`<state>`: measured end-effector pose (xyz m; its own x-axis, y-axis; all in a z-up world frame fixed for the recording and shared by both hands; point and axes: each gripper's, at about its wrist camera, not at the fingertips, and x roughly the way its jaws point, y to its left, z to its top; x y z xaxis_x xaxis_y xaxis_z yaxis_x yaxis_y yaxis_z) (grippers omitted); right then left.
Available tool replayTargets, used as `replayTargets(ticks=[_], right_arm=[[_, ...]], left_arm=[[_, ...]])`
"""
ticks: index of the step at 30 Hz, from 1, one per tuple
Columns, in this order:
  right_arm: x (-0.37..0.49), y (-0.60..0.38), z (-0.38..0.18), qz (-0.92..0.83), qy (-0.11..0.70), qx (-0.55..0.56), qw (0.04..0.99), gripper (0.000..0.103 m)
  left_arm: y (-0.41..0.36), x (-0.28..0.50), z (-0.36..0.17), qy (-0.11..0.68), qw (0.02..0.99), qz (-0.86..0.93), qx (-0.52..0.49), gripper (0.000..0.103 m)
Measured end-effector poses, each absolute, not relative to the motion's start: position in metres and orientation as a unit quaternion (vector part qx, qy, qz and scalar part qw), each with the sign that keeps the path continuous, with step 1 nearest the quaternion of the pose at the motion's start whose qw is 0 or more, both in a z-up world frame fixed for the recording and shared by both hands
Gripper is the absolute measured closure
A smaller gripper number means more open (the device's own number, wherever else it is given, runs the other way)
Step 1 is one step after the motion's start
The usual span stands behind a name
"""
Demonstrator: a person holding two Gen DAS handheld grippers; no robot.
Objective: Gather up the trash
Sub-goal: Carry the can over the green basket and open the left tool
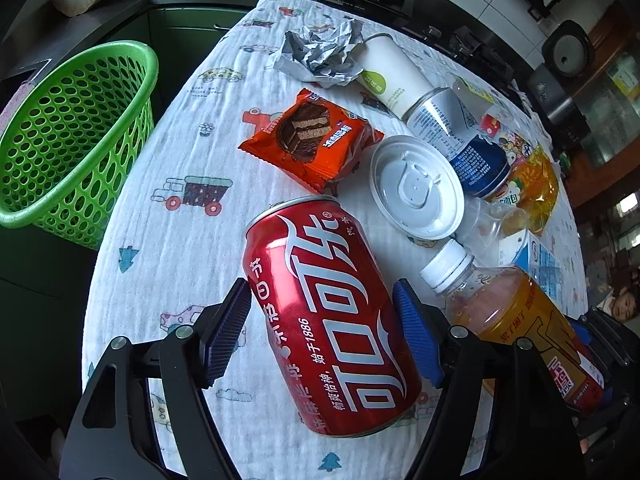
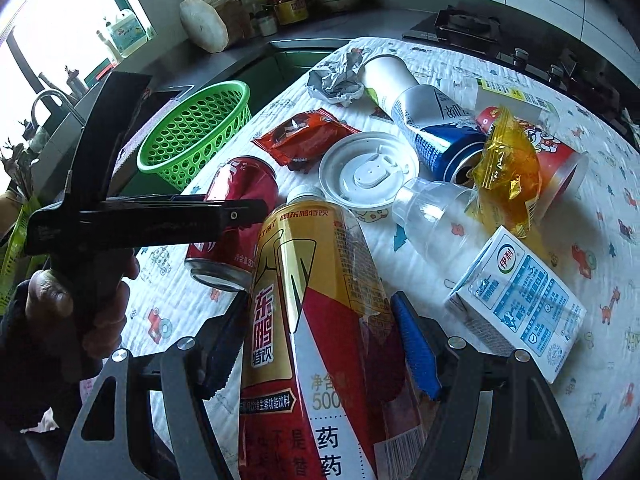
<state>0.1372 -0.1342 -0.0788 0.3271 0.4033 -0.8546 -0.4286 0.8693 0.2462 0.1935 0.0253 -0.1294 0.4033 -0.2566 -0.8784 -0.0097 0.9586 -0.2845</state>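
Cluttered tablecloth (image 1: 168,248): the red can (image 1: 328,320) sits between the left gripper's (image 1: 324,332) spread pads (apparently ungripped), the bottle (image 2: 320,320) likewise in the right gripper (image 2: 320,340); either could roll away.

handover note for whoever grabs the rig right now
Left gripper: jaws around the red can, which lies on its side; contact unclear.
Right gripper: jaws around the yellow bottle, also lying down; grip unclear.
Green basket stands off the table's left edge; it looks empty.
Done: nothing binned.
Left: both of these, then the wrapper, lid, crumpled paper, carton, cups and blue can.
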Motion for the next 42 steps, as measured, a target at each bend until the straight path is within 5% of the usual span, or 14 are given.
replayTargets(ticks=[7,25,42], right_arm=[[0.135,-0.134,-0.065,0.257,0.509,-0.009,0.822,0.035],[0.152,-0.110,-0.044,0.278,0.489,-0.001,0.827,0.035],[0.215,-0.015,-0.024,0.313,0.472,-0.026,0.824,0.035]], left_arm=[[0.031,0.185,-0.121,0.527,0.836,-0.088,-0.125,0.044],[0.075,0.172,-0.080,0.471,0.869,-0.073,-0.129,0.045],[0.239,0.237,-0.065,0.429,0.892,0.084,-0.116,0.045]])
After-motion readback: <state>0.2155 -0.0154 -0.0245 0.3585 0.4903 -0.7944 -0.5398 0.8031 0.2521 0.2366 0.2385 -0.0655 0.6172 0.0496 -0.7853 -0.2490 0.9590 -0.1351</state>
